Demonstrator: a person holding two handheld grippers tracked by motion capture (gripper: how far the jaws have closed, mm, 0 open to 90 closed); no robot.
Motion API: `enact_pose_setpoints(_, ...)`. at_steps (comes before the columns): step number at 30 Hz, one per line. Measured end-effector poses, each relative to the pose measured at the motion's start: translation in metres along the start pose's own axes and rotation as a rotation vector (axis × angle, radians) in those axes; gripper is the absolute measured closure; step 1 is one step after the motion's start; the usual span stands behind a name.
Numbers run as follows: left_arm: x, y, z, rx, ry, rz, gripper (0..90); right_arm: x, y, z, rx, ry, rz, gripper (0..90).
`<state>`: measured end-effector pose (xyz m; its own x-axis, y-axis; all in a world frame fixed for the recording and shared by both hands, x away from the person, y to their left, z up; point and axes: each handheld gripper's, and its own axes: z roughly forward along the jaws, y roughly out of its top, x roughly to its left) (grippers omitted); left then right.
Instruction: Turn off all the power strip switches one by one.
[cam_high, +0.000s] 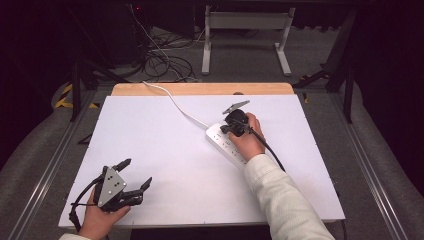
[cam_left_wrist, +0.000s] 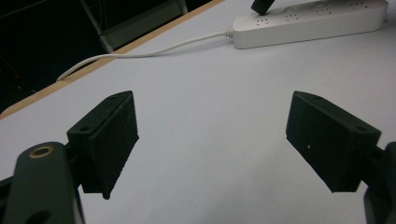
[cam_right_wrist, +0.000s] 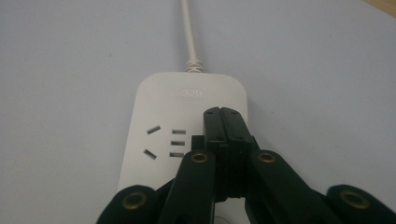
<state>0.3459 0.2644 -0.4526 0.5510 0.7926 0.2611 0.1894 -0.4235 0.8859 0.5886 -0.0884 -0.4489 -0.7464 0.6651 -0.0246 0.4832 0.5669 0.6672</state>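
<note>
Jaws of the right gripper (cam_right_wrist: 224, 122) are pressed together, their tips resting on the top face of the white power strip (cam_right_wrist: 161, 112) near its cord end, just beside a set of socket slots. That strip lies on the white counter (cam_high: 150, 145) right of centre, its white cord (cam_high: 175, 106) running toward the far edge. Well apart, near the front-left corner, the left gripper (cam_high: 136, 173) hovers with jaws spread wide over bare counter.
</note>
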Motion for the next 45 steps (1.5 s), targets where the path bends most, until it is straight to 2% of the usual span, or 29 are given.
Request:
enact_pose_setpoints(7, -0.001, 0.0, 0.0, 0.001, 0.0, 0.002, 17.6, -0.001, -0.001, 0.0, -0.008, 0.008, 0.024, 90.0)
enact_pose_setpoints(10, -0.001, 0.0, 0.0, 0.002, 0.0, 0.002, 17.6, 0.001, -0.001, 0.0, -0.002, -0.007, 0.008, 90.0)
enact_pose_setpoints(15, -0.001, 0.0, 0.0, 0.004, 0.0, 0.004, 17.6, 0.005, 0.0, 0.0, 0.006, -0.037, 0.012, 90.0)
enact_pose_setpoints(28, -0.002, 0.001, 0.0, 0.0, -0.002, 0.006, 17.6, 0.003, -0.001, 0.0, 0.021, -0.028, 0.048, 90.0)
enact_pose_setpoints(30, -0.002, 0.001, 0.0, -0.001, -0.001, 0.007, 17.6, 0.004, 0.0, 0.0, 0.023, -0.035, 0.041, 90.0)
enact_pose_setpoints(32, -0.002, 0.001, 0.0, -0.001, -0.002, 0.003, 17.6, 0.006, 0.002, -0.001, 0.03, -0.045, 0.013, 90.0)
enact_pose_setpoints(35, -0.001, 0.0, 0.0, -0.002, -0.002, 0.0, 17.6, 0.01, 0.004, -0.01, -0.035, -0.052, -0.005, 90.0)
enact_pose_setpoints(37, -0.001, 0.0, 0.0, 0.0, 0.0, -0.003, 17.6, 0.012, 0.008, -0.018, -0.099, -0.036, -0.008, 90.0)
enact_pose_setpoints(38, -0.001, 0.0, 0.0, 0.0, -0.001, -0.003, 17.6, 0.013, 0.01, -0.021, -0.113, -0.024, -0.014, 90.0)
enact_pose_setpoints(41, -0.001, 0.0, 0.0, -0.003, -0.001, -0.006, 17.6, 0.015, 0.013, -0.027, -0.113, -0.018, -0.038, 90.0)
enact_pose_setpoints(45, 0.0, 0.0, 0.0, -0.002, 0.0, 0.0, 17.6, 0.015, 0.013, -0.035, -0.132, 0.0, -0.04, 90.0)
